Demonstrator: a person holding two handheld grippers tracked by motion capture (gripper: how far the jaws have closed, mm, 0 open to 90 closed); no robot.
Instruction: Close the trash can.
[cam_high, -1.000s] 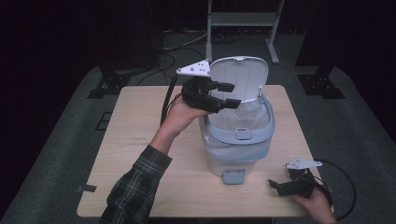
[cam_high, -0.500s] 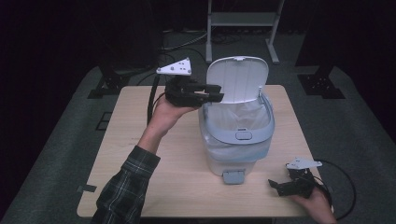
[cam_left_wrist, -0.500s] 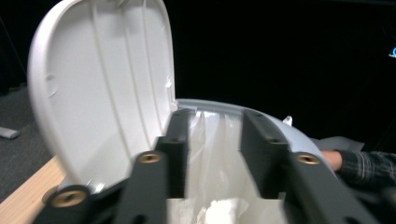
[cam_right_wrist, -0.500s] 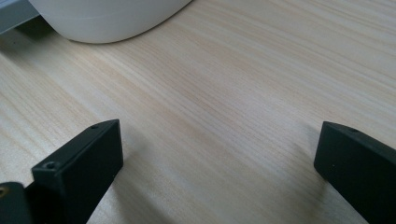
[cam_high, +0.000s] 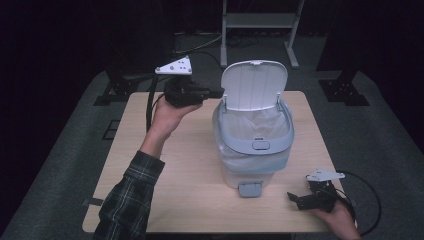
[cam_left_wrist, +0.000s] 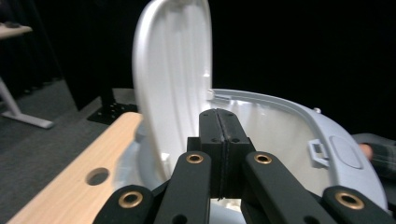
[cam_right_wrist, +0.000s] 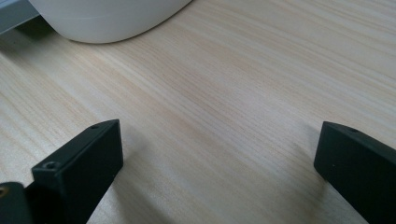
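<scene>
A: Right gripper (cam_high: 300, 199)?
B: Resting on the near right corner of the table (cam_high: 165, 165), jaws spread, holding nothing, likely parked.

A: Bin (cam_high: 252, 150)?
B: Mid-table, lid (cam_high: 254, 85) upright, liner visible.

A: Left gripper (cam_high: 216, 93)?
B: Just left of the lid, jaws just closed together, nothing between them.

A: Surroundings?
B: Light wood tabletop, dark room, grey floor.

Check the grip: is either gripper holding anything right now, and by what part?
Nothing is held. The left gripper has just closed, pads together with nothing between them, beside the bin's raised lid. The right gripper rests open on the table.
</scene>
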